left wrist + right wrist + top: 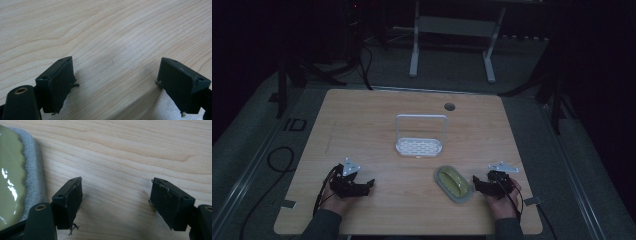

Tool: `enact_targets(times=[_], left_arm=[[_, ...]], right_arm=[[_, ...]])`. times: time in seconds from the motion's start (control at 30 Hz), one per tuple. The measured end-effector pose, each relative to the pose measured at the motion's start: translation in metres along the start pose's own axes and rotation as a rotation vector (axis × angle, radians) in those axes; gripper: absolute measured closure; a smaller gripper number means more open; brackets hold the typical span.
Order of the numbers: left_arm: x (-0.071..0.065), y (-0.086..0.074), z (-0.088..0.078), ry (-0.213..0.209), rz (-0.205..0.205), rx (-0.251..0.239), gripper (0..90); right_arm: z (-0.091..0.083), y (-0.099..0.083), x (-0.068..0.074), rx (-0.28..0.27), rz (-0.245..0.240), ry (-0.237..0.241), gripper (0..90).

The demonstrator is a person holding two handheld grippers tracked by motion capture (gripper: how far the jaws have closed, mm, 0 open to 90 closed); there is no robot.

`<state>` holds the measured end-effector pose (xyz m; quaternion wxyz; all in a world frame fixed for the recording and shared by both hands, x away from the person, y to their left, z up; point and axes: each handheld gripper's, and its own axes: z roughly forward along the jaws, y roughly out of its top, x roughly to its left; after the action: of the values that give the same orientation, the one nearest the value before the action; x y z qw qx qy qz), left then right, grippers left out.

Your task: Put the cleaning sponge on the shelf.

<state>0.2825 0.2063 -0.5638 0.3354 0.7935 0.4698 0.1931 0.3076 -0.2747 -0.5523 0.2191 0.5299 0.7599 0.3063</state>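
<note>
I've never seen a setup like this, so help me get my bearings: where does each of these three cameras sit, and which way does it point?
High view: above the person's side, looking forward and down on the wooden table; forearms, left tool and right tool show.
Left gripper view: rides the left tool, looking along its open black jaws at bare wood.
Right gripper view: rides the right tool, jaws open, facing wood and the green dish on its grey mat.
Shared: the high view and right gripper view both show the green dish.

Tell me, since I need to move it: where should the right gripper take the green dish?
Probably the green dish by its raised rim at the end nearest the right gripper, coming from that side: it lies flat on a grey mat, and the gripper's open jaws sit just beside it.
</note>
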Motion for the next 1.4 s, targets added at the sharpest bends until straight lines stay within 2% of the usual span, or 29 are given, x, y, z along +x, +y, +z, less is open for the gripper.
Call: enact_targets(times=[0.07,0.57,0.83,1.13,1.23,1.33,1.4], left_arm=[[0.000,0.000,0.000,0.000,0.000,0.000,14.2],[0.000,0.000,0.000,0.001,-0.001,0.000,14.3],[0.000,0.000,0.000,0.001,-0.001,0.000,14.3],[0.000,0.000,0.000,0.001,-0.001,0.000,14.2],[0.000,0.000,0.000,0.001,-0.001,0.000,14.2],[0.000,0.000,0.000,0.001,-0.001,0.000,14.2],[0.000,0.000,0.000,0.001,-0.002,0.000,14.3]], right_arm=[[-0.004,0.003,0.003,-0.004,-0.018,0.020,25.3],[-0.026,0.017,0.010,-0.023,-0.070,0.007,27.6],[-0.035,0.026,0.009,-0.006,-0.073,0.031,40.3],[-0.039,0.032,0.011,-0.003,-0.092,0.035,43.3],[-0.040,0.035,0.012,-0.008,-0.107,0.030,42.5],[-0.044,0.042,0.018,-0.011,-0.151,0.012,42.9],[-0.045,0.043,0.019,-0.009,-0.153,0.011,43.5]])
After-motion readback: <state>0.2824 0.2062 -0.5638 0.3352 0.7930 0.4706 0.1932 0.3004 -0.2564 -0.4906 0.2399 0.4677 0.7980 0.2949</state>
